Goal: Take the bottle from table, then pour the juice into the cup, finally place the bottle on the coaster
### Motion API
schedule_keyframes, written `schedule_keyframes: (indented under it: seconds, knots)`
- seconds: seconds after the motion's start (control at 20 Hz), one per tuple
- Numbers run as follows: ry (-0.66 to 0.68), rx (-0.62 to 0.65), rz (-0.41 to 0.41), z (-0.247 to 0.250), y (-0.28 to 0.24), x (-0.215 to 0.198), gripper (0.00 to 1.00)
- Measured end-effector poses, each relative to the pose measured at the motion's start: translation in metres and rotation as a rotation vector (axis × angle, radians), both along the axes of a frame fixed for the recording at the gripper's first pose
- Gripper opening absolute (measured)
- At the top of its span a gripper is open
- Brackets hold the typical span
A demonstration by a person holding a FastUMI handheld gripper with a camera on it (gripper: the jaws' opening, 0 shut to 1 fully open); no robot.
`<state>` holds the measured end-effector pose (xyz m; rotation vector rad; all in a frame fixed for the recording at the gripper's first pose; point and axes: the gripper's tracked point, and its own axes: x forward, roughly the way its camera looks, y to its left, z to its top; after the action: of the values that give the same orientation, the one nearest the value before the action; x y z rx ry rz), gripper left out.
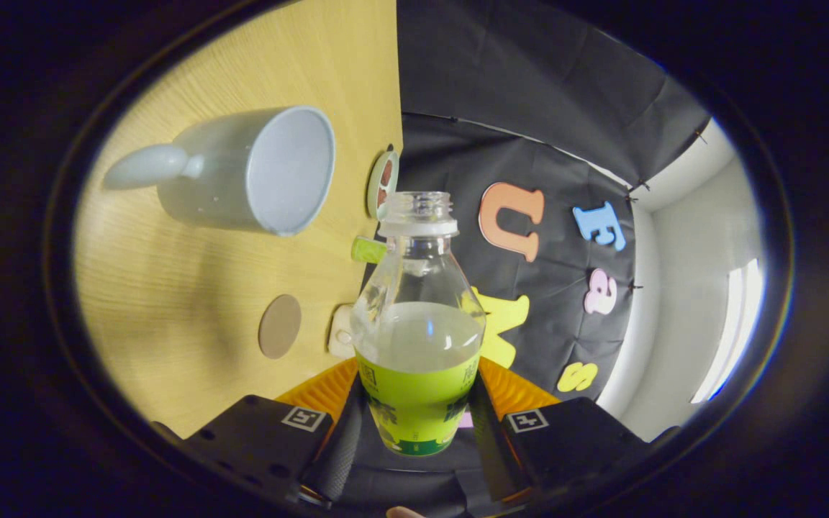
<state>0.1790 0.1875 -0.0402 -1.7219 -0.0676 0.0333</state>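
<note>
A clear bottle (418, 324) with a green label and no cap stands between my fingers, and my gripper (414, 424) is shut on its lower half. Pale juice fills it to about the middle. The whole scene looks rolled to one side, so the wooden table (191, 309) rises like a wall beside the bottle. On it sits a pale grey-blue cup (256, 173) with a handle, its open mouth facing the bottle, beyond the fingers. A round brown coaster (280, 326) lies on the table nearer to me, beside the bottle.
At the table's far edge lie a round dish with brown pieces (383, 183), a small green cap-like object (368, 250) and a white object (341, 332) close behind the bottle. Orange ridged material (328, 388) shows behind my fingers.
</note>
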Motion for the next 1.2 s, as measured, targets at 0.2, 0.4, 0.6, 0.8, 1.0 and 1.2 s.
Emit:
schedule_keyframes:
  seconds: [0.2, 0.4, 0.6, 0.8, 1.0, 1.2]
  knots:
    - [-0.006, -0.023, 0.000, 0.006, 0.002, -0.002, 0.77]
    - [-0.008, -0.044, -0.001, 0.012, 0.002, -0.002, 0.76]
    - [-0.013, -0.055, -0.003, 0.019, 0.001, 0.000, 0.76]
    - [-0.020, -0.063, -0.010, 0.028, -0.003, -0.001, 0.76]
    - [-0.030, -0.076, -0.014, 0.036, -0.005, -0.002, 0.76]
    - [-0.037, -0.091, -0.017, 0.045, -0.008, -0.002, 0.76]
